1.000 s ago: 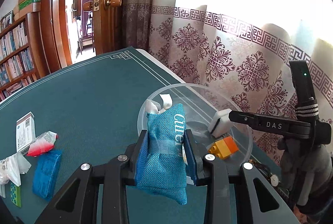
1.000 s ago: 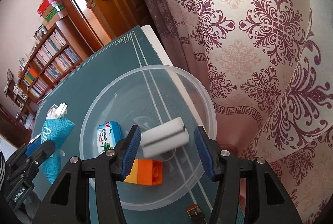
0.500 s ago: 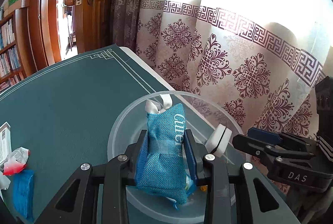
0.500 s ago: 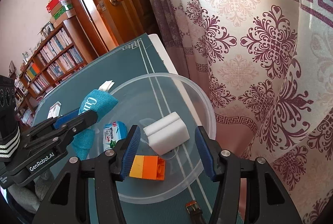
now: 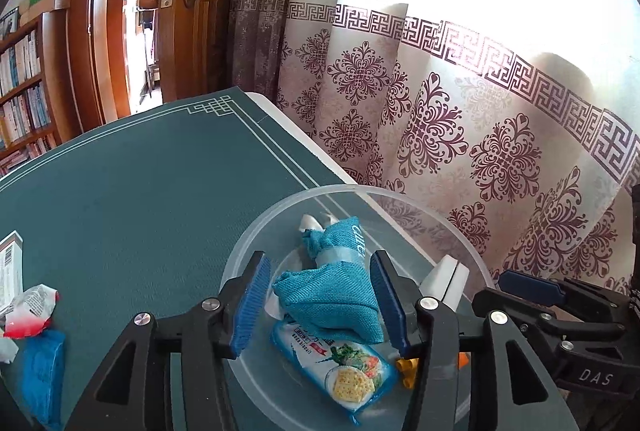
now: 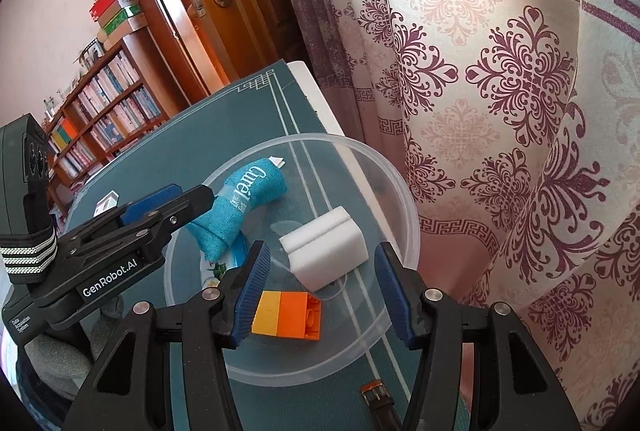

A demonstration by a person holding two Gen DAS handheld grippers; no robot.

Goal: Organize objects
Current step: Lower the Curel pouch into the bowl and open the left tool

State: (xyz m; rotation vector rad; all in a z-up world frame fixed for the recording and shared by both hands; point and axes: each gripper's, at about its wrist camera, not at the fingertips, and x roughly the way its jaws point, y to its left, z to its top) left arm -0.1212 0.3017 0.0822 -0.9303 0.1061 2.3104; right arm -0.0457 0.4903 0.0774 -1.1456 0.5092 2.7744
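The left gripper hangs over the clear bowl with its jaws spread — the blue pouch lies loose between them, resting on a cracker packet in the bowl. The right gripper is likewise spread wide, empty, above the white sponge and orange brick in the same bowl.

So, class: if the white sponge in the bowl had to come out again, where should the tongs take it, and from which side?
Grip the sponge across its two long flat sides, coming straight down from above. It lies low in the bowl, whose rim probably blocks a sideways approach. The groove along its top runs lengthwise, so closing across it likely squeezes evenly. The brick sits just in front, so keep clear of it.
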